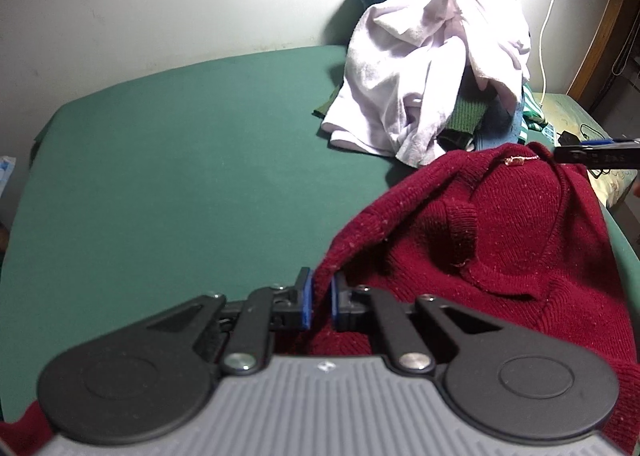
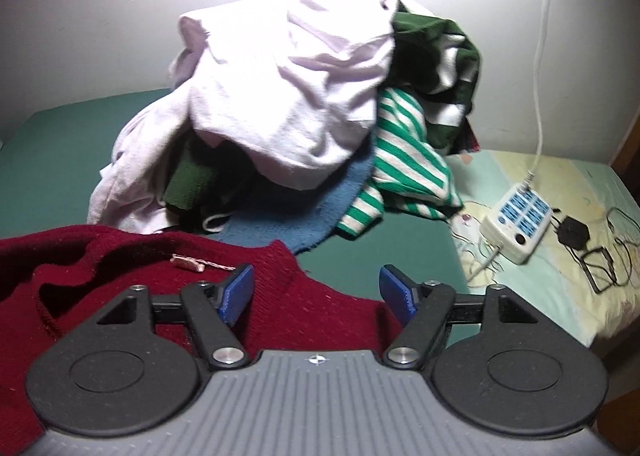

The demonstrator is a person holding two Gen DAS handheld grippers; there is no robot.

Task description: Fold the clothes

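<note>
A dark red knitted sweater (image 1: 500, 240) lies bunched on the green sheet (image 1: 180, 159), lifted at its left edge. My left gripper (image 1: 321, 302) is shut on that edge, with the red knit pinched between the blue pads. In the right wrist view the same red sweater (image 2: 132, 280) lies under my right gripper (image 2: 316, 290), whose jaws stand open above the shoulder by the collar, nothing pinched between them. A small paper tag (image 2: 188, 263) sits inside the collar. The tip of the right gripper (image 1: 596, 155) shows at the left wrist view's right edge.
A heap of clothes (image 2: 288, 103) rises at the back: a pale lilac garment, a green-and-white striped piece (image 2: 404, 167), dark green knit, blue fabric. A white power strip (image 2: 516, 223) with cables and a black adapter (image 2: 574, 234) lies right on a pale patterned sheet. A white wall stands behind.
</note>
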